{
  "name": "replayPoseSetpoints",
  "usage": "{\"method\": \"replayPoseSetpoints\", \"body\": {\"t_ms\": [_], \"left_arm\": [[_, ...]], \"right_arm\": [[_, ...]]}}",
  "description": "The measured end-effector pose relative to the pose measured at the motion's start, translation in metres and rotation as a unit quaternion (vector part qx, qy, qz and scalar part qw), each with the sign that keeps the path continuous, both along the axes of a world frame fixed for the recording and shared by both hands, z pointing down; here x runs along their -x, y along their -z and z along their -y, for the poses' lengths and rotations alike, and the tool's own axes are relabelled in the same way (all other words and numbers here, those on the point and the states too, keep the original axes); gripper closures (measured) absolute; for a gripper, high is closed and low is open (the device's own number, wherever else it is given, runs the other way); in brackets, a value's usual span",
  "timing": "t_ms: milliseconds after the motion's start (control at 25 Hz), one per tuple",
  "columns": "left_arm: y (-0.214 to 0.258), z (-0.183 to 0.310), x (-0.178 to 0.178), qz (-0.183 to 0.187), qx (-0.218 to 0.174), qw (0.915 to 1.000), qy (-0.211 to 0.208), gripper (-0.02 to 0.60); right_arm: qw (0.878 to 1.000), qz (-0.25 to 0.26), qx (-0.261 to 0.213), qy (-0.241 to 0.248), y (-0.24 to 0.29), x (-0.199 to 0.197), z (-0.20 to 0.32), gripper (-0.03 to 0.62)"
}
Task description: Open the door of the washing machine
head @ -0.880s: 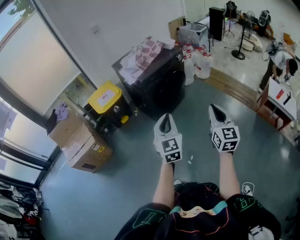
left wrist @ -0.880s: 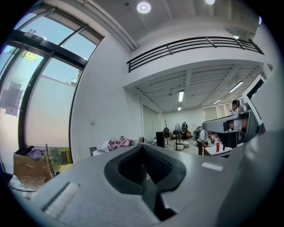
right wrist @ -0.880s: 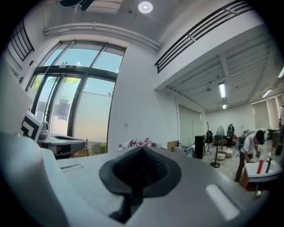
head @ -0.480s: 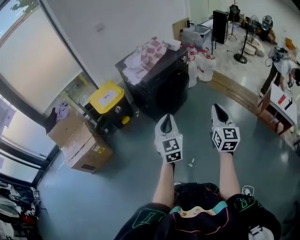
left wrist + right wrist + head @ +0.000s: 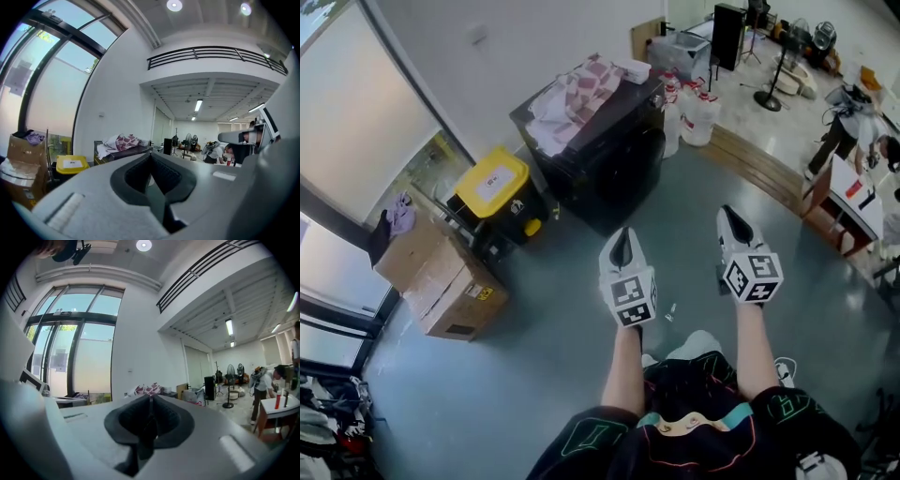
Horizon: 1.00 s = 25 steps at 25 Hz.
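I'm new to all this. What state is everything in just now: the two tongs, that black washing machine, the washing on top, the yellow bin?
Left tongs: shut, empty, short of the machine.
Right tongs: shut, empty, short of the machine.
Washing machine: door closed, untouched.
Cloths: crumpled, lying on top of it.
Yellow bin: lid down.

You've stepped forward, so a white shoe (image 5: 698, 343) now pokes into head view, and the washing machine (image 5: 614, 167) and yellow bin (image 5: 492, 181) have slid slightly left.
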<state>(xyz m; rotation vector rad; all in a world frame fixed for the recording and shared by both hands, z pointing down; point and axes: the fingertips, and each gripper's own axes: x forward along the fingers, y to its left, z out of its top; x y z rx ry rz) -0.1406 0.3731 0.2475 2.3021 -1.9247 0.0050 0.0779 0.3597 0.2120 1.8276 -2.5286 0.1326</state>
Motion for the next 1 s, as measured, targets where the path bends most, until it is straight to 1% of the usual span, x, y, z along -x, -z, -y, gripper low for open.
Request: {"method": "replayPoseSetpoints", "body": {"t_ms": [120, 200, 400, 560, 760, 880, 1000], "left_arm": [[-0.011, 0.009, -0.014, 0.0, 0.013, 0.9998, -0.012, 0.572], [-0.02, 0.018, -0.022, 0.005, 0.024, 0.9995, -0.018, 0.571], [-0.044, 0.056, -0.04, 0.015, 0.055, 0.9982, -0.018, 0.571], [-0.053, 0.1, -0.06, 0.035, 0.053, 0.998, -0.005, 0.571], [-0.055, 0.165, -0.088, 0.056, 0.063, 0.9963, 0.016, 0.571], [-0.046, 0.208, -0.107, 0.057, 0.058, 0.9964, 0.022, 0.571], [-0.036, 0.248, -0.129, 0.056, 0.045, 0.997, 0.028, 0.571]], "right_arm": [[1.0, 0.02, 0.014, 0.006, -0.009, -0.012, 0.004, 0.588], [0.999, 0.031, 0.025, 0.02, -0.019, -0.014, 0.011, 0.591], [0.997, 0.043, 0.041, 0.046, -0.041, -0.024, 0.051, 0.591], [0.995, 0.062, 0.056, 0.046, -0.058, -0.048, 0.1, 0.591], [0.994, 0.079, 0.054, 0.056, -0.063, -0.081, 0.171, 0.591], [0.994, 0.073, 0.051, 0.059, -0.058, -0.104, 0.216, 0.591], [0.995, 0.065, 0.046, 0.06, -0.047, -0.13, 0.259, 0.591]]}}
